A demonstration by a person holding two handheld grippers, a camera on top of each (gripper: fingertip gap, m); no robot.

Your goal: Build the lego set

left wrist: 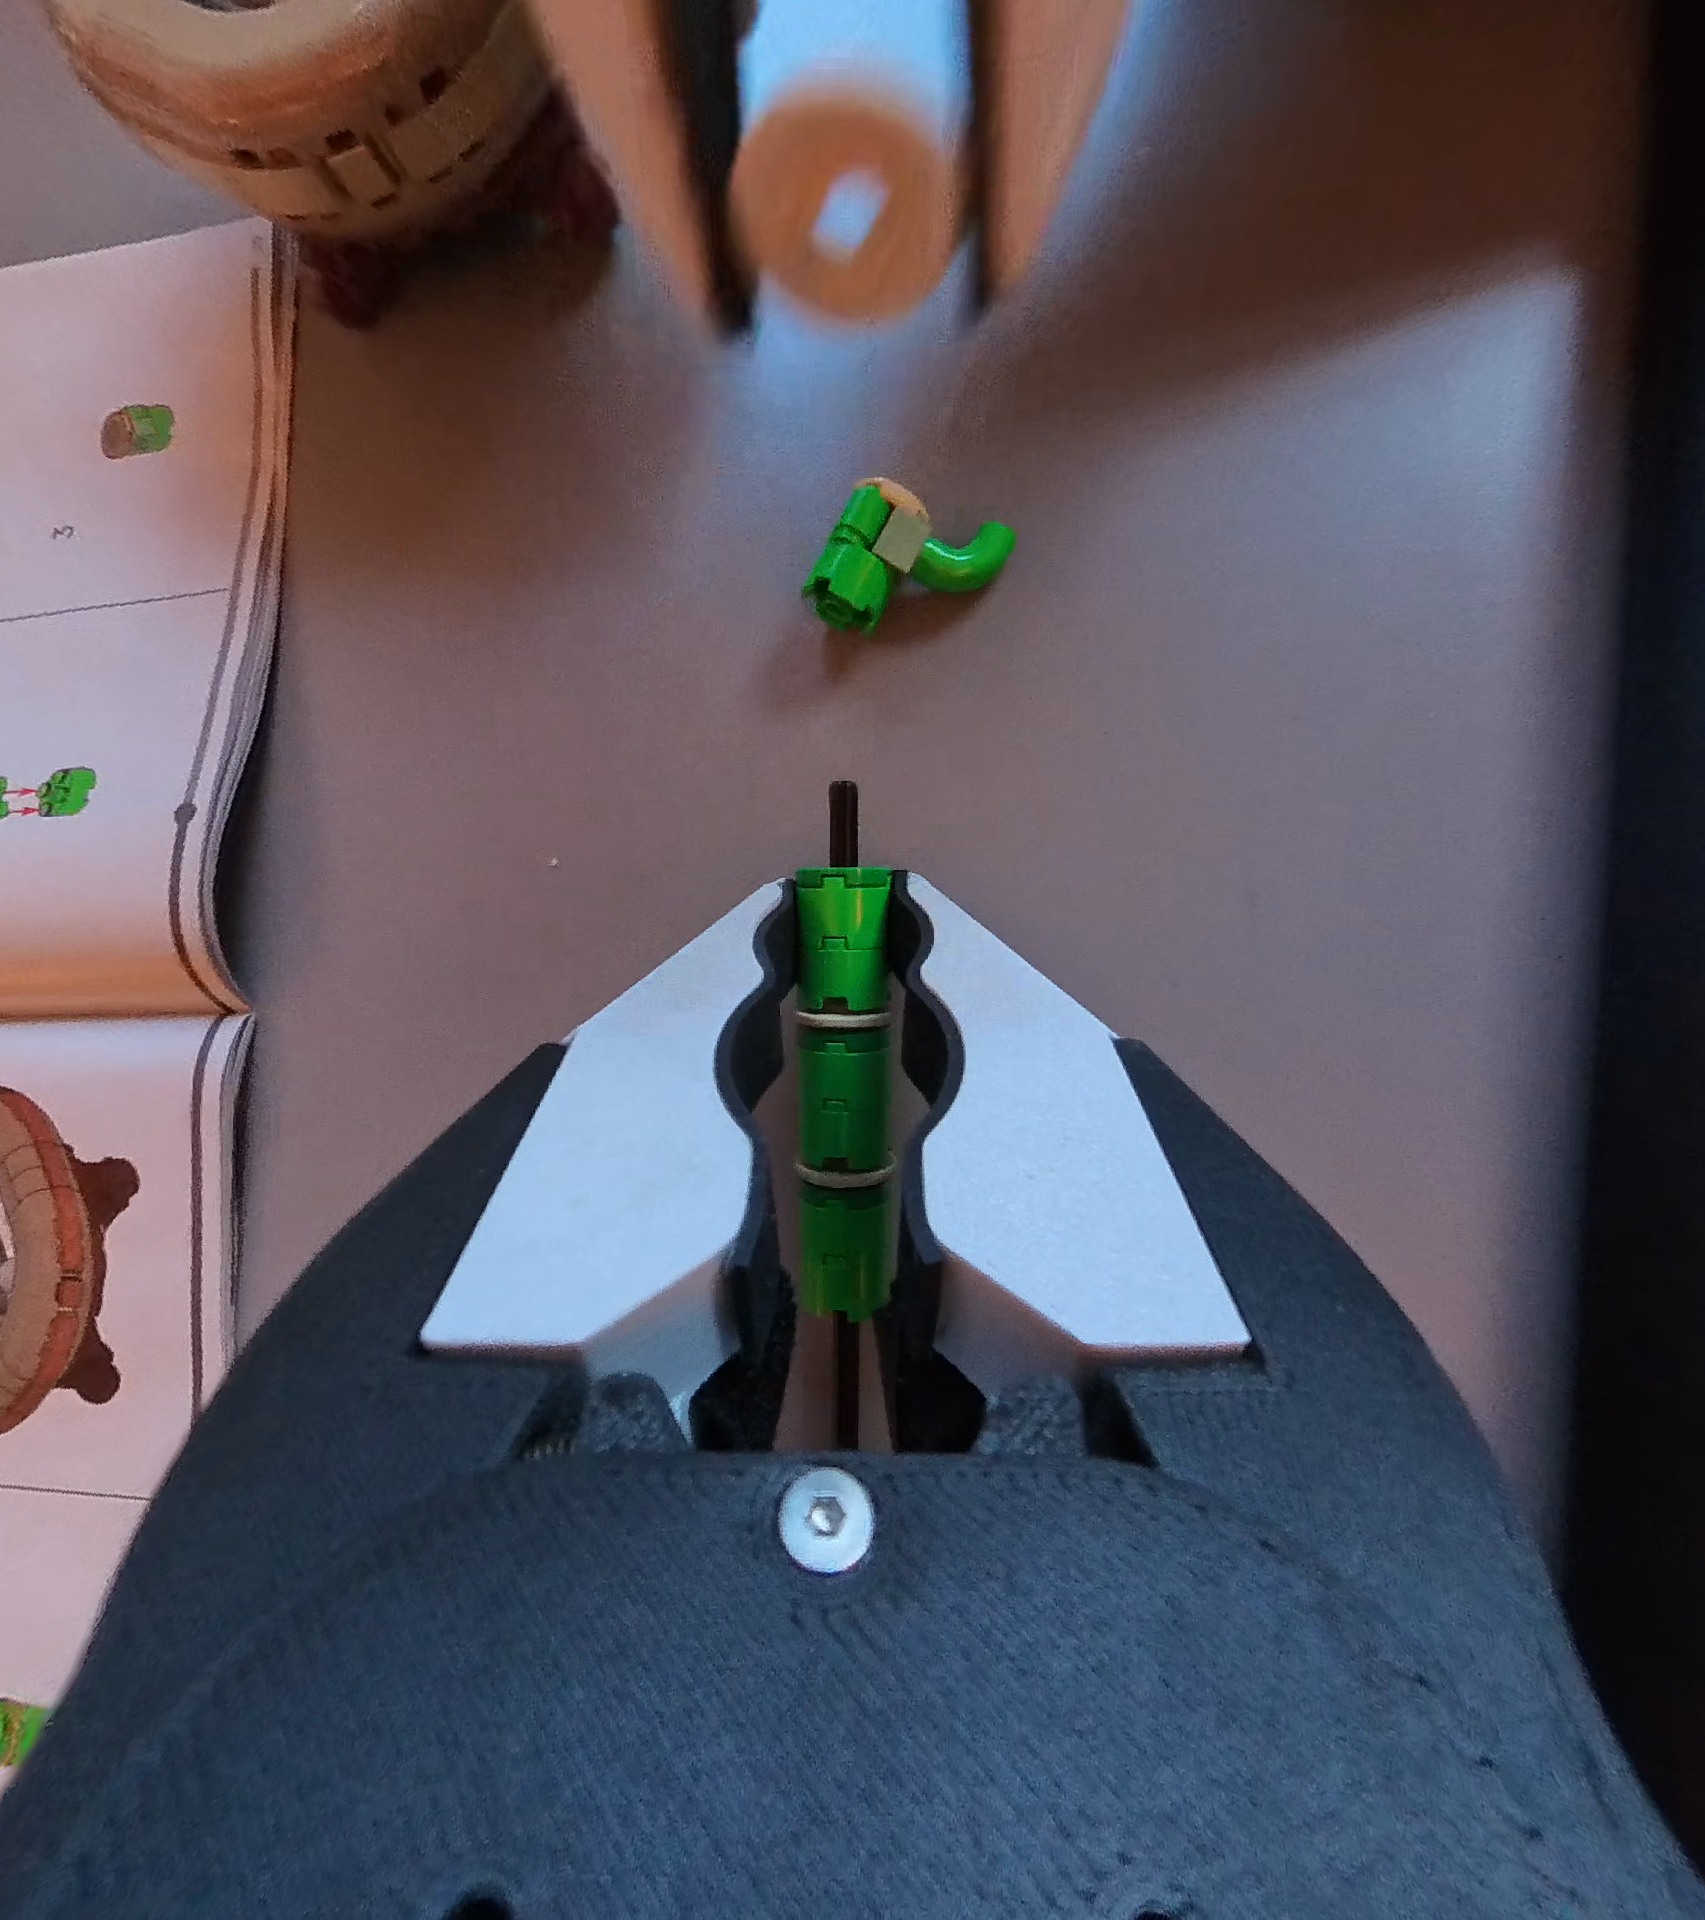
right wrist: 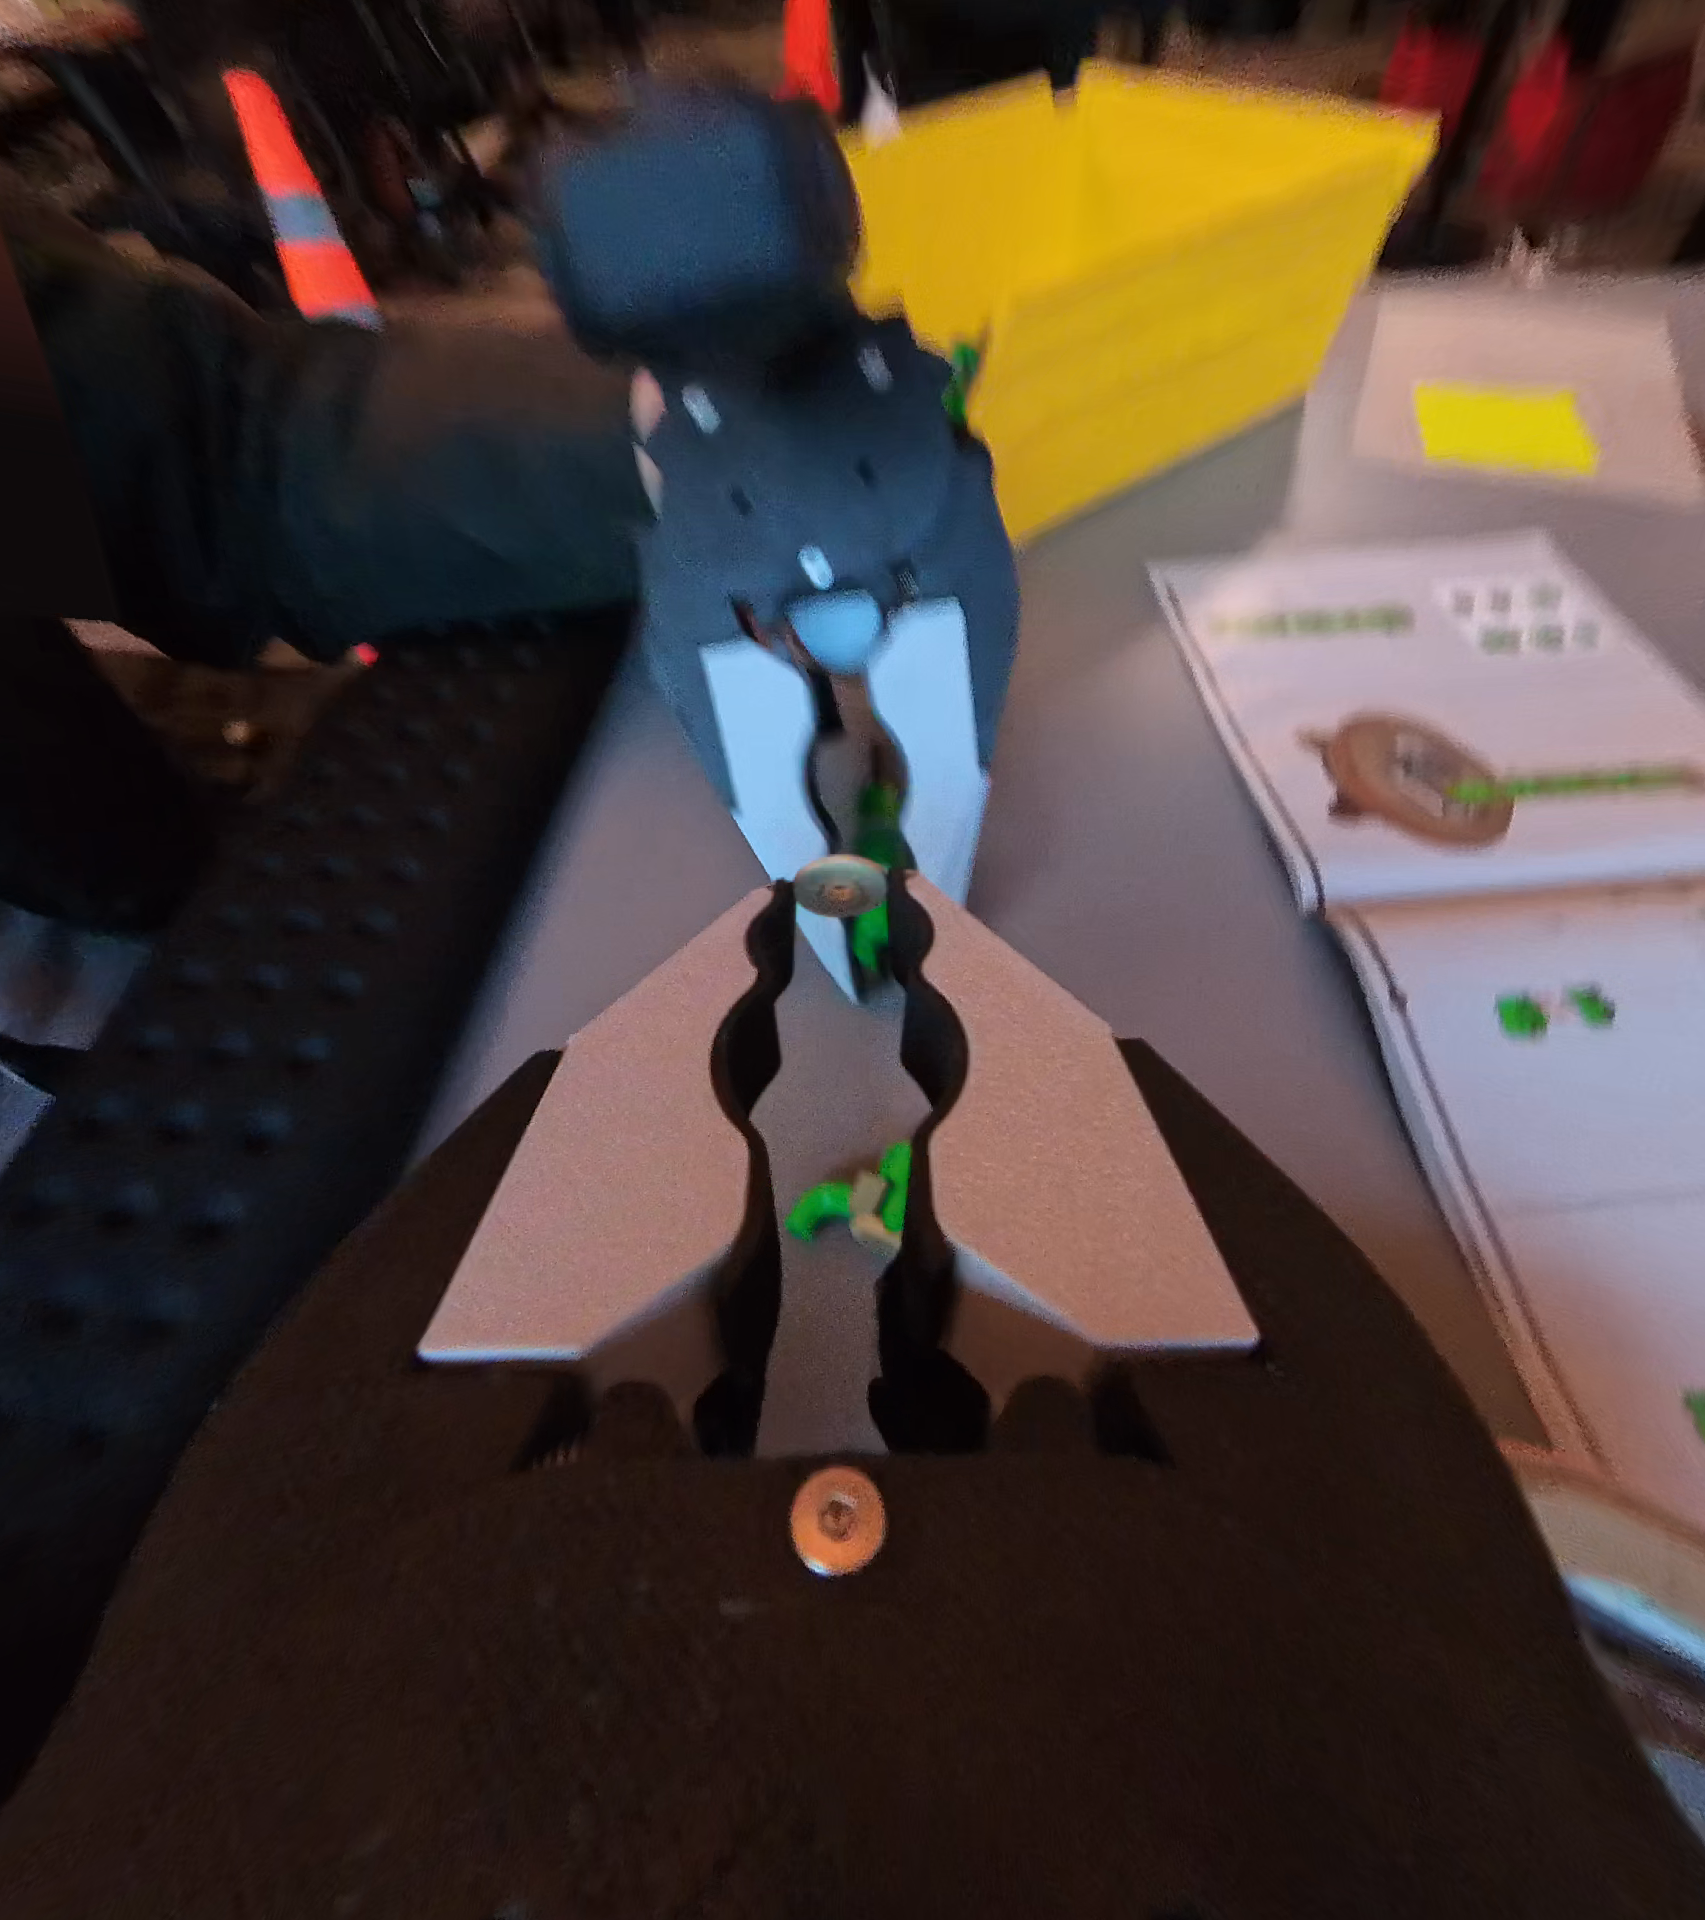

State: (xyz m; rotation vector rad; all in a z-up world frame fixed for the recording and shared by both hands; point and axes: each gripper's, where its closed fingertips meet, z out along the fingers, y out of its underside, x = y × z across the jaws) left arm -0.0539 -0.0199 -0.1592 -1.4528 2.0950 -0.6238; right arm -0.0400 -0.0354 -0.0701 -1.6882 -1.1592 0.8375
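My left gripper (left wrist: 843, 883) is shut on a green stalk (left wrist: 843, 1091) of stacked round bricks with thin tan rings, threaded on a black axle (left wrist: 842, 821) that sticks out past the fingertips. My right gripper (right wrist: 837, 883) is shut on a small tan round disc (right wrist: 835, 888), held at the fingertips. In the left wrist view the right gripper (left wrist: 853, 301) and its disc (left wrist: 786, 239) are blurred at the top, facing the stalk. A small green assembly (left wrist: 889, 556) with a curved piece lies on the table between the grippers; it also shows in the right wrist view (right wrist: 853, 1205).
The open instruction booklet (left wrist: 69, 727) lies beside the work area, also in the right wrist view (right wrist: 1554, 935). A tan round pot build (left wrist: 308, 104) stands at its far end. A yellow bin (right wrist: 1139, 260) stands behind my left gripper (right wrist: 879, 925). A dark sleeve (right wrist: 308, 468) reaches in. Tip to tip, the grippers are about 9 centimetres apart.
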